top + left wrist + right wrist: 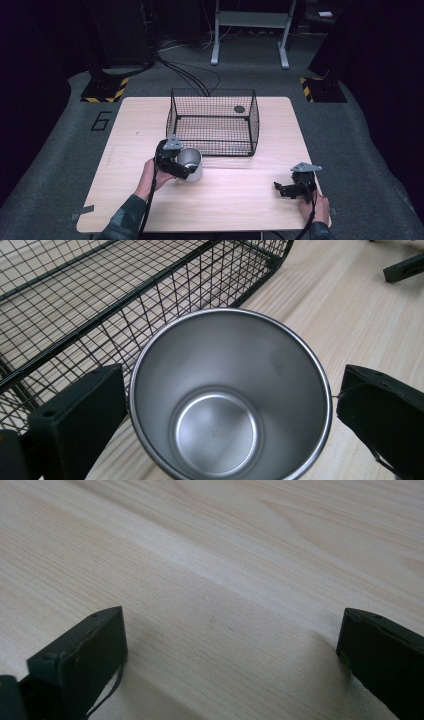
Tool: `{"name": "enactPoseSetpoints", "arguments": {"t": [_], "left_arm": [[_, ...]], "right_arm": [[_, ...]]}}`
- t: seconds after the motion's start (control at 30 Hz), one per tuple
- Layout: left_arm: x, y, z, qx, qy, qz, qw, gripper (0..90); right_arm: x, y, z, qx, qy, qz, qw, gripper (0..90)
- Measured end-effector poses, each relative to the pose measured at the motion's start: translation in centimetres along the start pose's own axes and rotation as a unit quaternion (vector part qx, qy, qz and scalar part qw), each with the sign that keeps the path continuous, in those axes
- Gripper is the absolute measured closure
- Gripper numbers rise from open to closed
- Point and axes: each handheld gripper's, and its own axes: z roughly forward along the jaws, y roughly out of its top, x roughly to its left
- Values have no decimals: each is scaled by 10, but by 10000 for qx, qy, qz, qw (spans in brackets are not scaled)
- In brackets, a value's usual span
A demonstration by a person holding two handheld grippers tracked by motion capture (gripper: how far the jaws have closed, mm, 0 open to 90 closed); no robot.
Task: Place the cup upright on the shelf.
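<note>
A steel cup (190,164) stands on the wooden table (240,200) just in front of the black wire basket (214,121). My left gripper (176,165) reaches it from the left. In the left gripper view I look down into the empty cup (230,405). The jaws stand wide on either side of its rim, the left one at the rim and the right one a sliver off it. My right gripper (286,189) rests low near the table's right front corner, open, with bare wood (230,620) between its jaws.
The basket is empty, and its near wall (150,305) runs right behind the cup. A dark round spot (239,109) shows at the basket's far right. A metal stand (250,30) and cables lie on the floor beyond the table.
</note>
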Motion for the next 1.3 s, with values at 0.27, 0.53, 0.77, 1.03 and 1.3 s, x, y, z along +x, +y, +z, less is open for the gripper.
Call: {"name": "enactPoseSetpoints", "arguments": {"t": [0.27,0.53,0.77,1.03,1.3], "left_arm": [[1,2,9,87,27,-18,10000,4],[-2,3,16,233,78,40,9997,49],[-4,2,17,193,194,-8,9996,55],[-3,2,16,193,156,10,9997,60],[-4,2,9,180,79,36,9998,61]], "right_arm": [[0,0,0,0,0,1,10000,0],[0,0,0,0,0,1,10000,0],[0,0,0,-1,0,-1,10000,0],[0,0,0,0,0,-1,10000,0],[0,0,0,0,-1,-1,10000,0]]}}
